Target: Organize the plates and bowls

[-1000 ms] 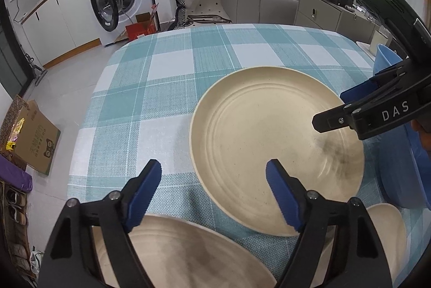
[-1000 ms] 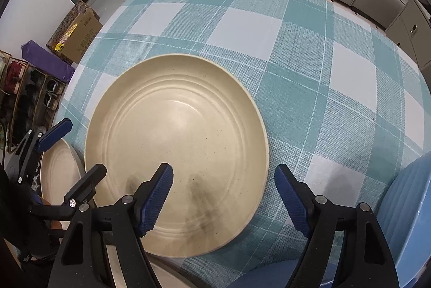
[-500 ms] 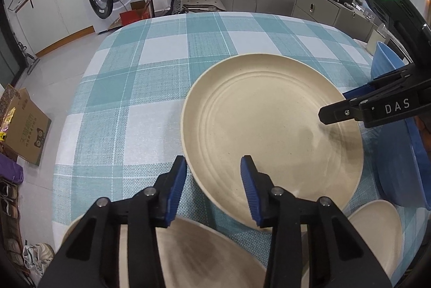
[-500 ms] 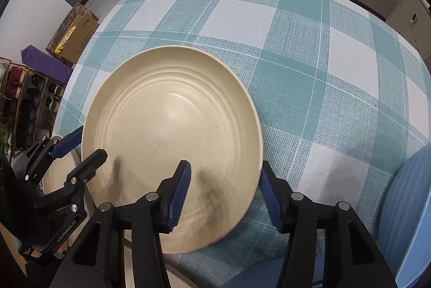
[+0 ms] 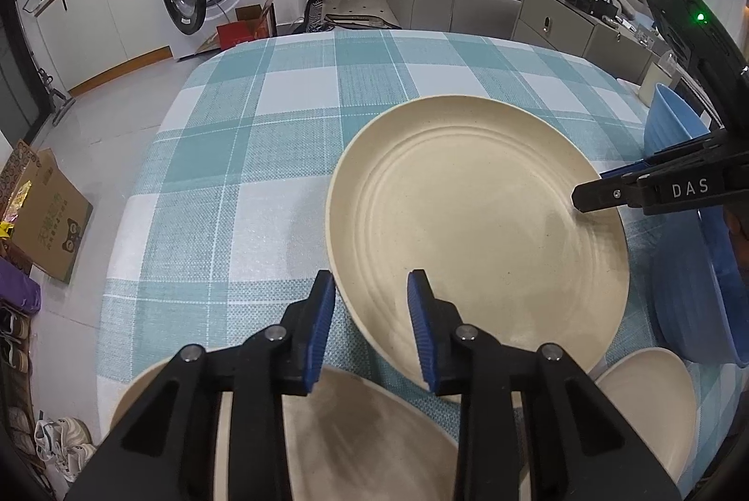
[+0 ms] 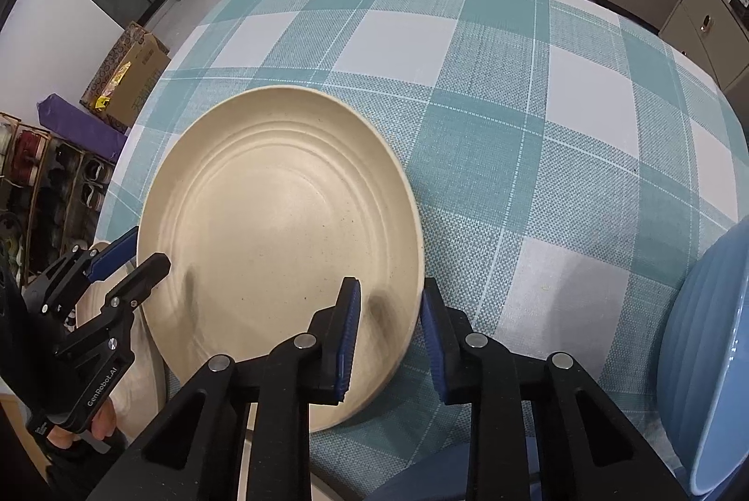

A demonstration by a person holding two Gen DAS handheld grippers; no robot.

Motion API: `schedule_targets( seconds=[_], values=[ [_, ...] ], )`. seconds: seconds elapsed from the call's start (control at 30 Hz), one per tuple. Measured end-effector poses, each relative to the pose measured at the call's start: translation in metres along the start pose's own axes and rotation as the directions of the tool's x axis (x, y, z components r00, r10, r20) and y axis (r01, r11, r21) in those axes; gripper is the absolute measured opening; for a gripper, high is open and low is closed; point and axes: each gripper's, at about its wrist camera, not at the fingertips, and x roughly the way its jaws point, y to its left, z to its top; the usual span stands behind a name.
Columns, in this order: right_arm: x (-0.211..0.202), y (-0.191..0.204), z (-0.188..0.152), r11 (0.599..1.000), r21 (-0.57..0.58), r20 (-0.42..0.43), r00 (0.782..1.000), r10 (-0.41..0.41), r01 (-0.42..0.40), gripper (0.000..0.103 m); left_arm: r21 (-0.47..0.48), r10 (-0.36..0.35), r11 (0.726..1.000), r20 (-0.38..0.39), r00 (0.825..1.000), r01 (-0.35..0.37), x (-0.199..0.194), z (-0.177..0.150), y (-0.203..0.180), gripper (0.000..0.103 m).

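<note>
A large round cream plate (image 5: 477,220) with shallow concentric ridges, stiff, probably light and a little slick, sits at the near side of a teal-and-white checked tablecloth (image 5: 262,154), best taken by its thin raised rim. The left gripper (image 5: 372,325) has just been closing and its blue pads straddle the near-left rim, nearly together, while the right gripper (image 6: 391,330) has likewise been closing to its narrowest across the opposite edge; whether either pair truly pinches is hard to tell. A blue ribbed bowl (image 6: 702,370) and more cream dishes (image 5: 356,435) lie close by.
</note>
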Motion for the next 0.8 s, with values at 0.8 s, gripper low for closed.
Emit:
schedule_targets(
  seconds=[0.8],
  values=[
    [-0.055,0.01,-0.018,1.0,-0.027,0.105,0.994,0.013,-0.01,0.026,0.001,0.02,1.0,0.103,0.995,-0.02,-0.048,0.006,0.001,0.031]
  ],
)
